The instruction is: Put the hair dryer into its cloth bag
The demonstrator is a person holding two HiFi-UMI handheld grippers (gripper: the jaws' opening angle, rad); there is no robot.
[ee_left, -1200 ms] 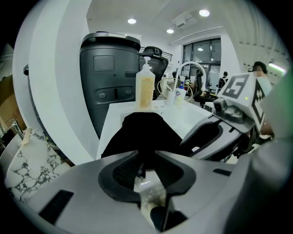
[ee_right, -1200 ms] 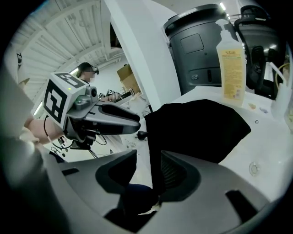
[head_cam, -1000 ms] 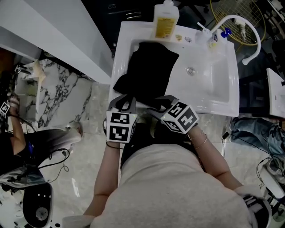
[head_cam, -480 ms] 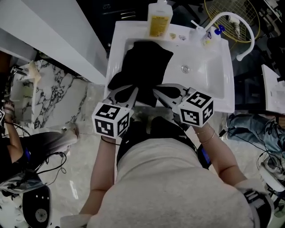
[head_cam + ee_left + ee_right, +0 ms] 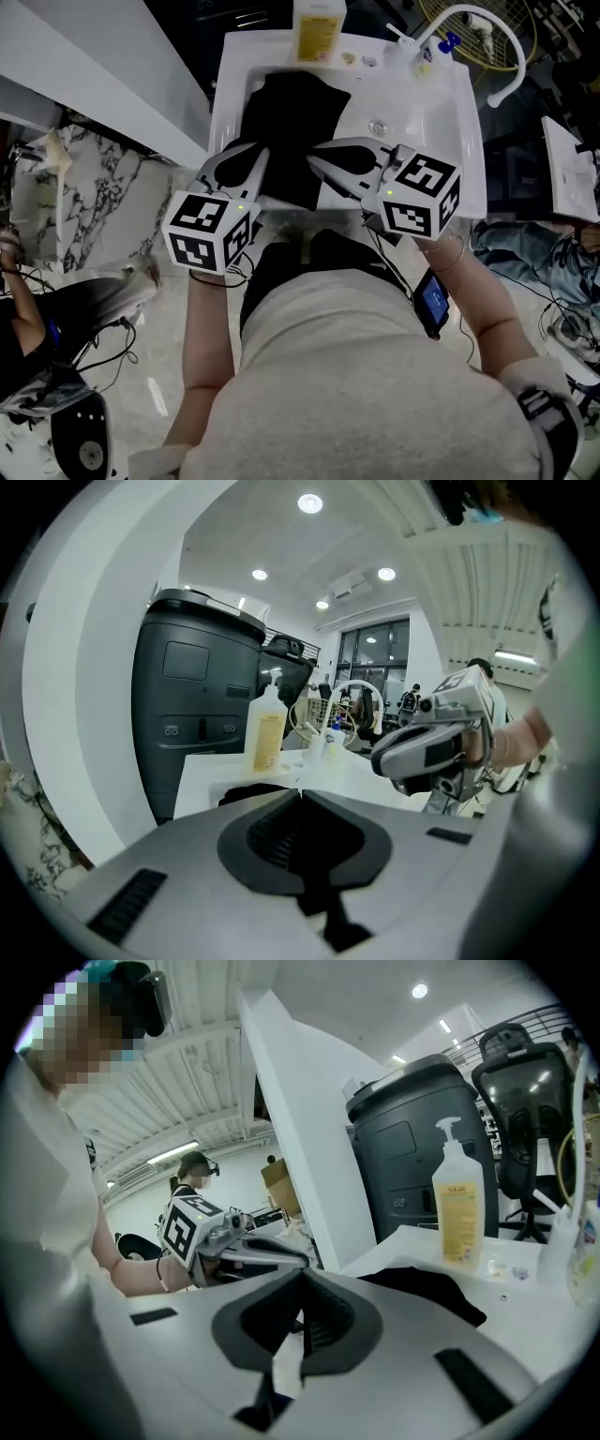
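**Both claws shut and empty above a white washbasin**

The left claw (image 5: 300, 792) and the right claw (image 5: 302, 1273) hang side by side over the front edge of a white washbasin (image 5: 461, 131). Each points forward and slightly down. In both gripper views the jaws meet tip to tip with nothing between them.

The black cloth bag (image 5: 292, 117) lies in the left half of the basin. Its near end is draped over the front rim, just below the claws and touching neither. No view shows whether the hair dryer is inside it.

The right half of the bowl is bare white around the drain (image 5: 377, 127). A tall yellow soap bottle (image 5: 319, 21) stands on the back rim, and a small bottle with a blue cap (image 5: 428, 54) is on the back right corner.

A slanted white partition (image 5: 94, 66) runs along the left of the basin, and below it is a grey-veined marble floor (image 5: 103, 220). Behind the basin stands a large dark grey bin (image 5: 192, 714), with a black office chair (image 5: 517, 1082) beside it. Round lights (image 5: 309, 503) are set into the white ceiling.
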